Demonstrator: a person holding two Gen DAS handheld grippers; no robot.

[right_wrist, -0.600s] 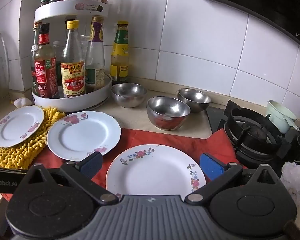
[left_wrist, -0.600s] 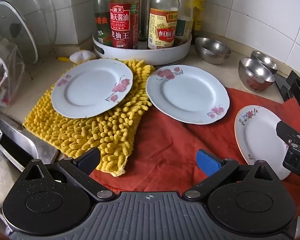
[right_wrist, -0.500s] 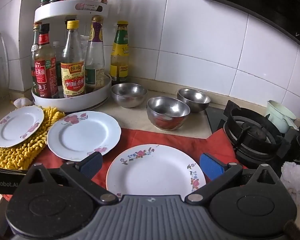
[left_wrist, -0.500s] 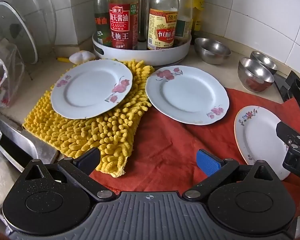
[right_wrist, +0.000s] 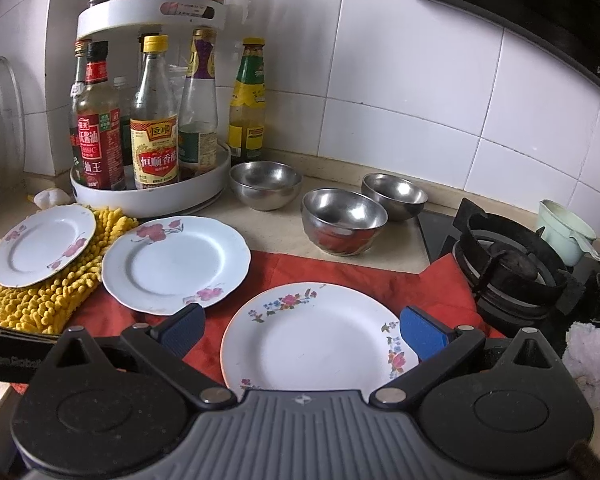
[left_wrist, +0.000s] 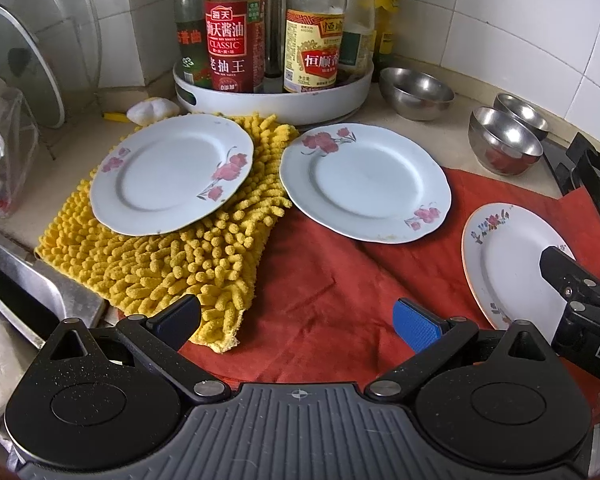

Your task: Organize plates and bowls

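Three floral plates lie on the counter. The left plate (left_wrist: 172, 174) (right_wrist: 42, 245) rests on a yellow chenille mat (left_wrist: 160, 248). The middle plate (left_wrist: 364, 182) (right_wrist: 176, 264) and the right plate (left_wrist: 504, 264) (right_wrist: 316, 340) lie on a red cloth (left_wrist: 324, 292). Three steel bowls (right_wrist: 266, 184) (right_wrist: 344, 220) (right_wrist: 394, 196) stand behind the plates. My left gripper (left_wrist: 296, 320) is open and empty above the cloth's front. My right gripper (right_wrist: 302, 330) is open and empty, with the right plate between its fingers' line of sight.
A white turntable rack (right_wrist: 152, 196) with sauce bottles stands at the back. A gas burner (right_wrist: 512, 268) is at the right, with a pale cup (right_wrist: 564, 236) behind. Glass lids (left_wrist: 28, 60) lean at the back left. A sink edge (left_wrist: 40, 284) is at the left.
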